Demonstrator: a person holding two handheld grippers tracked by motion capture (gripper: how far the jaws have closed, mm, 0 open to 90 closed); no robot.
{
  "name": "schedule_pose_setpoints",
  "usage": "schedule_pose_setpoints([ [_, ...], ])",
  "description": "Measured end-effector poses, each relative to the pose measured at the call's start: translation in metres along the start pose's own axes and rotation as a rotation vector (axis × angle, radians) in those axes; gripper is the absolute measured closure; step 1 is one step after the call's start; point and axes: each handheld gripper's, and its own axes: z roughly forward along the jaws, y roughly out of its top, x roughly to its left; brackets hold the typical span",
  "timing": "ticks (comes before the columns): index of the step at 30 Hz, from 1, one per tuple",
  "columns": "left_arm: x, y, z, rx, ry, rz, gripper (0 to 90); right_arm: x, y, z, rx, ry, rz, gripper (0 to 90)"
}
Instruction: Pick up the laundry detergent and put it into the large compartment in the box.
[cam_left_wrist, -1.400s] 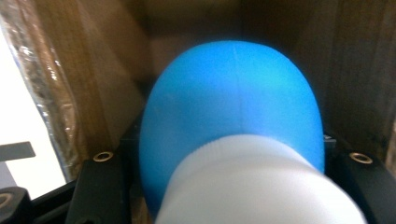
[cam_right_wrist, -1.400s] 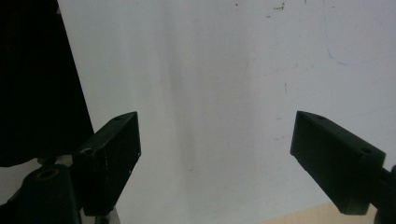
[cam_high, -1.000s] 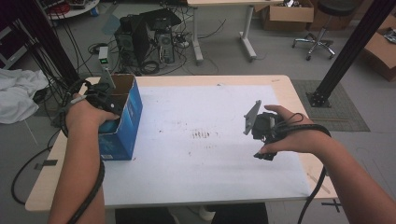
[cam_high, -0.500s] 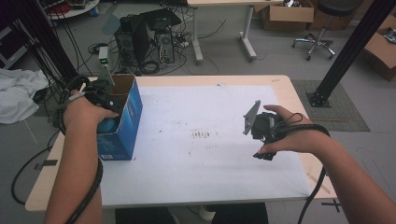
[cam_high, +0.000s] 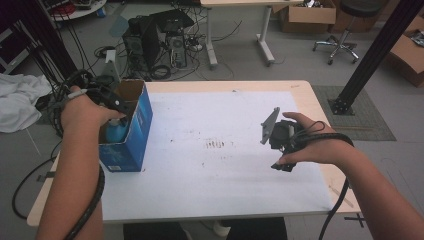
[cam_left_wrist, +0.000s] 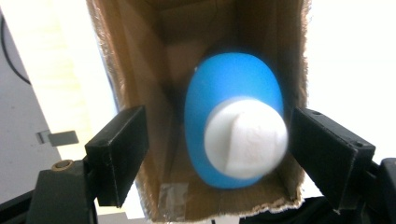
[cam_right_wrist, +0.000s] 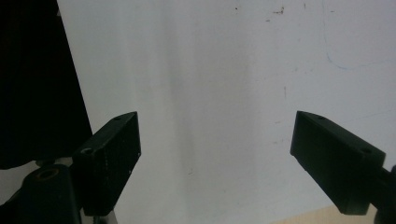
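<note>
In the left gripper view, the left claw (cam_left_wrist: 217, 149) hangs over the open top of a cardboard box (cam_left_wrist: 140, 70), its two black jaws rising from the lower corners of the frame. The jaws have just been opening. Between them sits a blue bottle (cam_left_wrist: 229, 93) with a white cap (cam_left_wrist: 245, 135), standing inside the box near the centre of the frame; there is a clear gap on the left jaw's side and the right jaw looks just apart from the cap, so the bottle is released.

In the right gripper view, the right claw (cam_right_wrist: 215, 158) is spread wide with nothing between its jaws, above the white surface (cam_right_wrist: 210, 70).

In the high view, the left hand (cam_high: 87, 107) sits at the left of the frame over the box (cam_high: 135, 135), whose outside is blue, and the bottle's blue top (cam_high: 116, 131) shows inside it. The box stands at the left edge of the surface (cam_high: 215, 170). At the right of the frame, well apart from the box, the right hand (cam_high: 310, 145) holds its claw (cam_high: 272, 127) above the surface. Beyond the surface, at the top of the frame, computer towers (cam_high: 160, 42) and cables lie on the floor.
</note>
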Motion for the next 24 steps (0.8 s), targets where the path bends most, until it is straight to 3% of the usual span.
schedule_pose_setpoints([
  [17, -0.007, -0.004, -0.022, -0.015, 0.010, 0.036, 13.0, 0.002, 0.004, -0.002, 0.014, 0.004, -0.003, 16.3],
  [24, -0.013, -0.004, -0.031, -0.005, 0.034, 0.074, 8.8, 0.001, 0.005, -0.002, 0.021, 0.007, -0.007, 16.3],
])
